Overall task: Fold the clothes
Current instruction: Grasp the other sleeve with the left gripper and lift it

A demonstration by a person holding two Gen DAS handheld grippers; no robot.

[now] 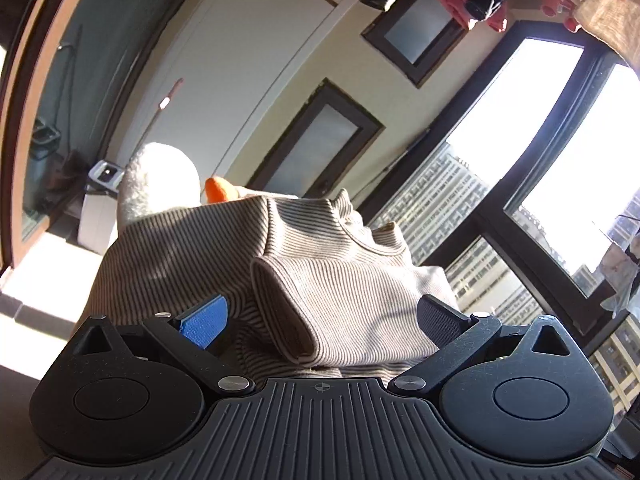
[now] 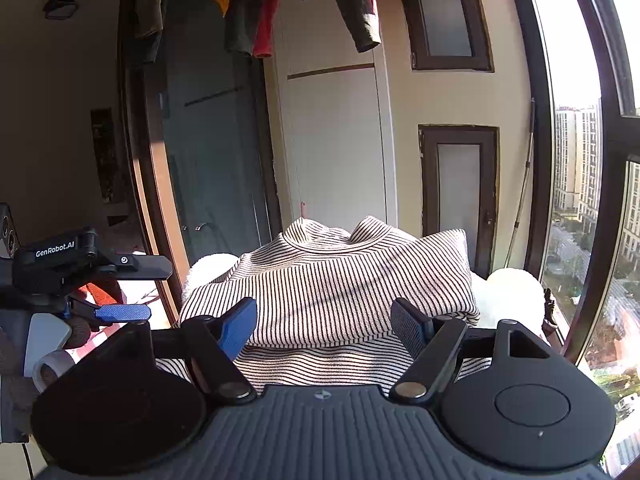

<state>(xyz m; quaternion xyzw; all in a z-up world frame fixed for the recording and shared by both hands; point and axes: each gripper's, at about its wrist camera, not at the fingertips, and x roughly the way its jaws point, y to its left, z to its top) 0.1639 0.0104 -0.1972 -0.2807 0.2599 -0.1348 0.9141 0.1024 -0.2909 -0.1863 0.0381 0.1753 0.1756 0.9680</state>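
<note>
A: Where's the striped top [image 2: 332, 284] rn?

B: Right in front of you, folded into a stack, collar at the far edge. It sits on smth white and fluffy [image 2: 514, 292] by the window [image 2: 576, 184]; can't tell what carries it all.

A: Your right claw [image 2: 324, 326]?

B: Spread wide, blue pad [image 2: 238, 328] on one side, black pad [image 2: 408, 328] on the other. Folded edge of the top lies between them, but neither pad presses on it.

A: And the left claw [image 1: 320, 320]?

B: Also spread. In the left wrist view a folded sleeve end [image 1: 288, 312] of the top pokes between the fingers, w/ gaps both sides, so no pinch. From the right wrist view you see that claw off to the left, apart from the stack.

A: Background?

B: Hanging clothes [image 2: 280, 0] overhead, an orange bit [image 1: 216, 190] behind the top.
</note>
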